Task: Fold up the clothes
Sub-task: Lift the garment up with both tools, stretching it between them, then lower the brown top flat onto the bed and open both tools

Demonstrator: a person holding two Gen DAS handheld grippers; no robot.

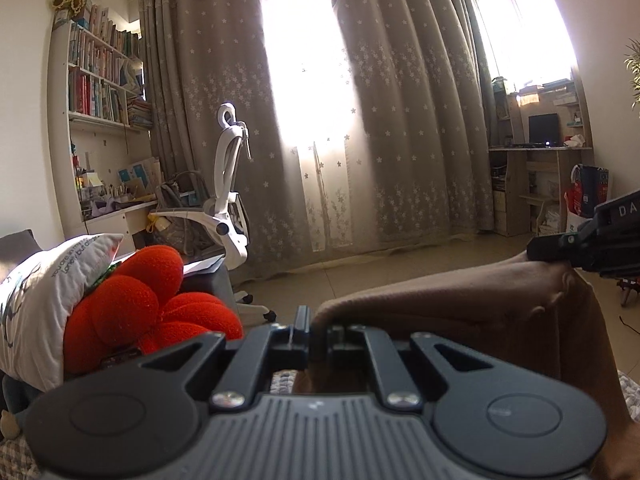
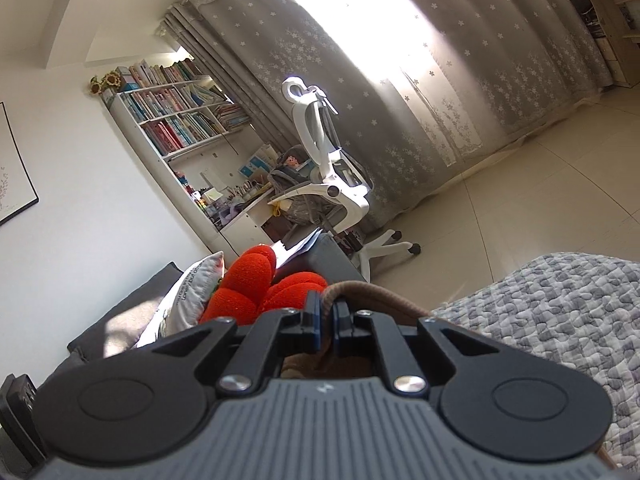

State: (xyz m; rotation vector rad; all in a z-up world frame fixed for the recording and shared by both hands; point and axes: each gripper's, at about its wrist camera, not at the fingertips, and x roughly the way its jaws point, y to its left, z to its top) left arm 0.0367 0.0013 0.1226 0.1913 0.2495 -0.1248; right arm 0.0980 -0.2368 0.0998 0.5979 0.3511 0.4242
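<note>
Pinching the brown garment (image 1: pixel 472 312) along its raised top edge, the left gripper (image 1: pixel 320 336) and right gripper (image 2: pixel 327 316) hold it stretched between them above the grey quilted bed (image 2: pixel 560 312); beyond, a white bookshelf (image 1: pixel 100 76) holds packed rows of books.

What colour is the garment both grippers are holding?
Plain brown. The garment shows best in the left wrist view, stretched between the left gripper and right gripper.

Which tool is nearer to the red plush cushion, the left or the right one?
Left. The left tool, shut on the brown garment, sits just beside the red plush cushion. The right tool grips the same garment's far end, away from the cushion.
</note>
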